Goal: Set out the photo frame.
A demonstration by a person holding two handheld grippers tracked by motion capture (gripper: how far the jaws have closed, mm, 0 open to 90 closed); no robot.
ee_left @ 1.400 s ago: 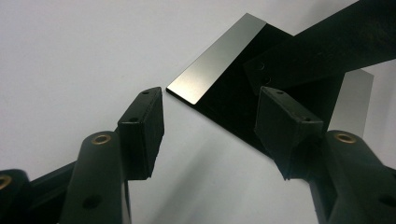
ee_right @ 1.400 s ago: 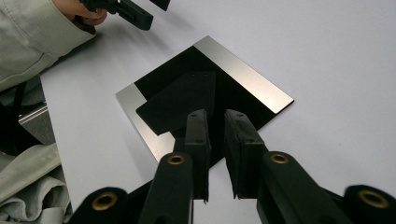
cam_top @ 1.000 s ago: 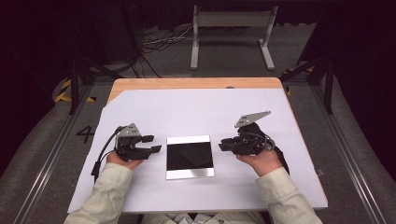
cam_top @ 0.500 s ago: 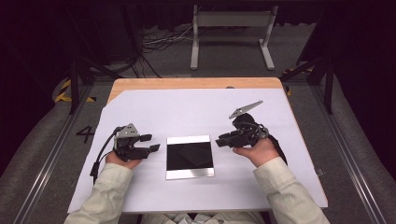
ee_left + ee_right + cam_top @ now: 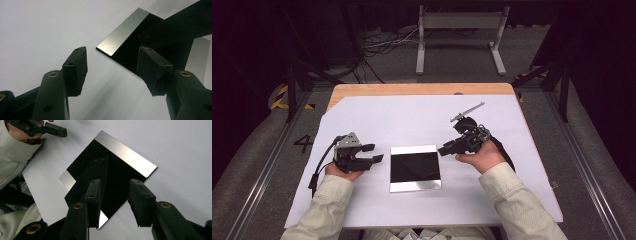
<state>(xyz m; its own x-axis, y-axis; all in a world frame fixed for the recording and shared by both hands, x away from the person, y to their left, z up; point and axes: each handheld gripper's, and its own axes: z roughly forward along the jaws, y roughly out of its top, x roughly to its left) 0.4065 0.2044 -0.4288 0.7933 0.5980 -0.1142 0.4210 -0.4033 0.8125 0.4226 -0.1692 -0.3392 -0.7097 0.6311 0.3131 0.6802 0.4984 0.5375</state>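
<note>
A square, glossy black plate [image 5: 415, 167] with silver bands along two edges lies flat on the white sheet [image 5: 412, 117]. My left gripper [image 5: 373, 153] rests just left of it, open, with nothing between its jaws. In the left gripper view the plate's [image 5: 120, 35] near corner lies just beyond that gripper [image 5: 112, 50]. My right gripper [image 5: 444, 149] hovers at the plate's right edge, tilted down toward it. Its jaws have just been opening and hold nothing. In the right gripper view they [image 5: 115, 182] stand apart above the plate [image 5: 125, 155], whose surface reflects them.
The white sheet covers most of a wooden table [image 5: 422, 89]. A metal stand [image 5: 459, 20] and cables [image 5: 382, 42] are on the floor behind the table. The left gripper [image 5: 53, 130] and its sleeve appear at the top left of the right gripper view.
My right gripper has moved left toward the plate's right edge and tilted, and its jaws have spread wider. The left gripper and the plate have stayed put.
</note>
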